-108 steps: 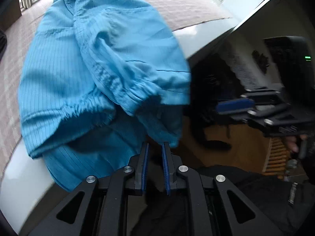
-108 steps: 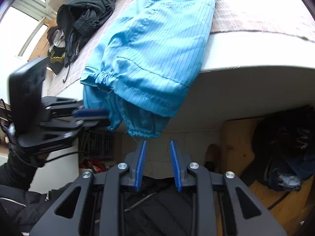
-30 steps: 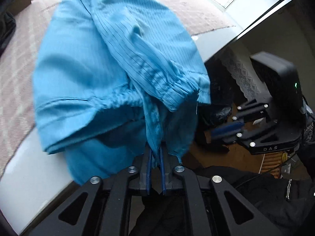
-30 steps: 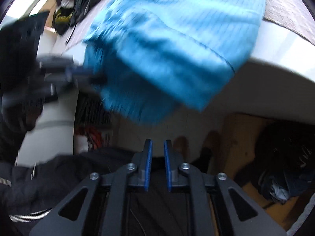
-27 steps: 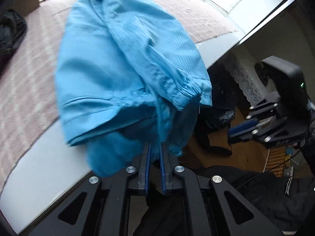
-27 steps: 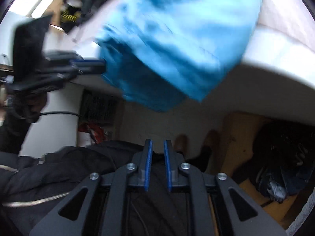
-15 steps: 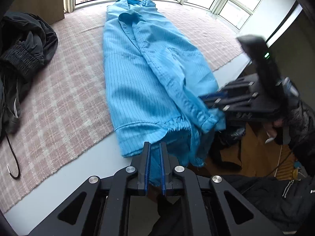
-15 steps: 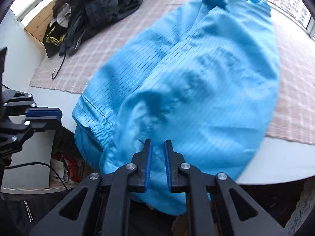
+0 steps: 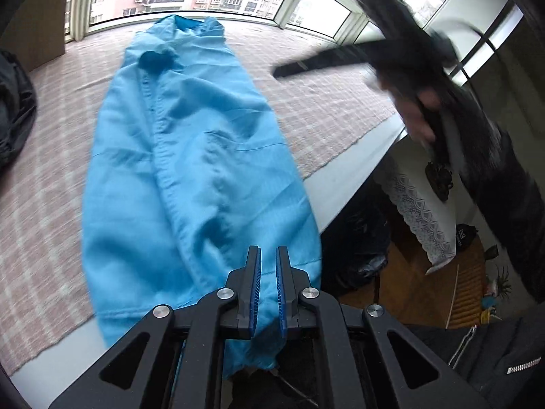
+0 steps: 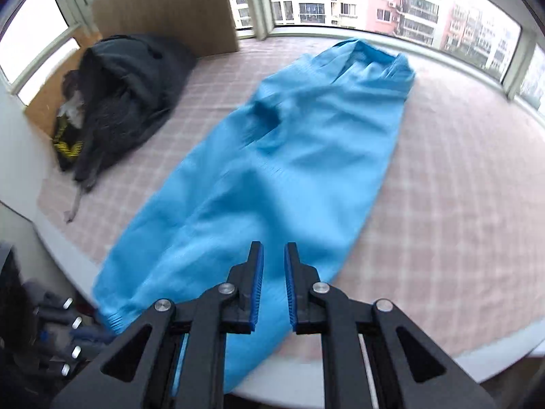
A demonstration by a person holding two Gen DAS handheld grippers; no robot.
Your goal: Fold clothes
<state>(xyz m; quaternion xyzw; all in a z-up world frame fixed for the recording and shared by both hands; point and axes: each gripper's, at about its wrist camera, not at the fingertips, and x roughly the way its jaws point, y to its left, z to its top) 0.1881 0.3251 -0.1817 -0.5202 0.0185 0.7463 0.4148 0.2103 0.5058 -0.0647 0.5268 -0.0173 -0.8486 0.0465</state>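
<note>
Blue striped garment (image 9: 190,177) laid lengthwise on the checked mat (image 10: 460,187), hem at 6 o'clock. Hem pinched in the nearly closed left gripper (image 9: 268,286) and right gripper (image 10: 273,283) fingers; both should be carried evenly toward 12 o'clock.

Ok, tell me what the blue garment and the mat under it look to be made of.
Blue garment: thin woven cloth, probably a synthetic or cotton blend, with a slight sheen; it drapes in soft folds and has a gathered cuff. Mat: looks like a woven or quilted textile, matte, pink with a pale check. Blur leaves the exact weave unclear.
</note>
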